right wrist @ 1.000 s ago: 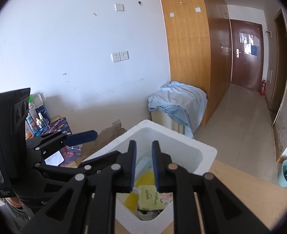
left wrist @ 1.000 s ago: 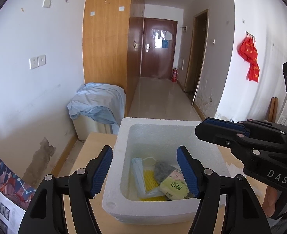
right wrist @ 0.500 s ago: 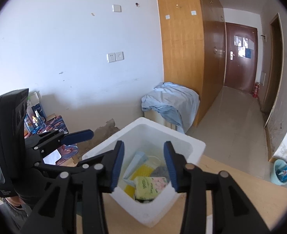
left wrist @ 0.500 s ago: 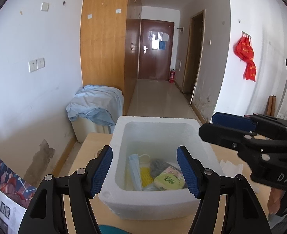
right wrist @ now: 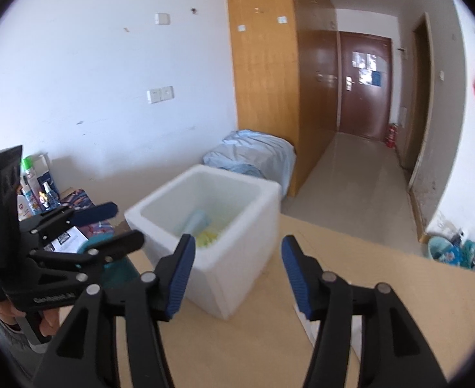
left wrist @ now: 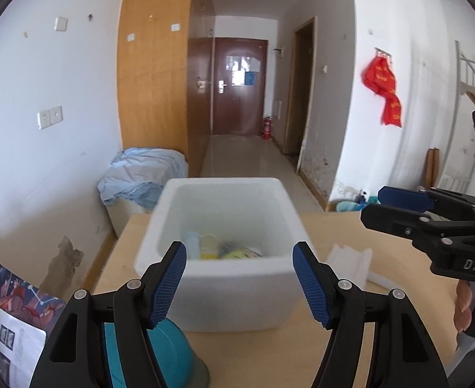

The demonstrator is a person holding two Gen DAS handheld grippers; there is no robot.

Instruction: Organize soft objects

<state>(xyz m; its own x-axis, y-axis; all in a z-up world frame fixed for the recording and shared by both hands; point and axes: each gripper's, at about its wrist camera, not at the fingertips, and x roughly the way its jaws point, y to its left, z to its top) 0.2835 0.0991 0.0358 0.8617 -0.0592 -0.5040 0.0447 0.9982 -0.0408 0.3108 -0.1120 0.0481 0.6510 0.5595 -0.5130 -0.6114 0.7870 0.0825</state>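
Observation:
A white foam box (left wrist: pixel 234 278) stands on the wooden table (left wrist: pixel 247 359); it also shows in the right wrist view (right wrist: pixel 237 278). Inside lie a blue mask (left wrist: pixel 192 248), a yellow cloth (left wrist: pixel 209 246) and a green tissue pack (left wrist: pixel 237 253). My left gripper (left wrist: pixel 240 284) is open and empty, just in front of the box's near wall. My right gripper (right wrist: pixel 236 274) is open and empty, to the right of the box; it appears in the left wrist view (left wrist: pixel 399 207).
A teal bowl-like thing (left wrist: pixel 169 352) sits on the table at the near left. A white foam lid (left wrist: pixel 350 263) lies right of the box. Printed papers (left wrist: pixel 8 320) lie at the far left. A blue-covered low cabinet (left wrist: pixel 143 177) stands behind the table.
My right gripper opened, letting go over the box, and drew back to the right. My left gripper pulled back from above the box. The tissue pack now lies inside the box.

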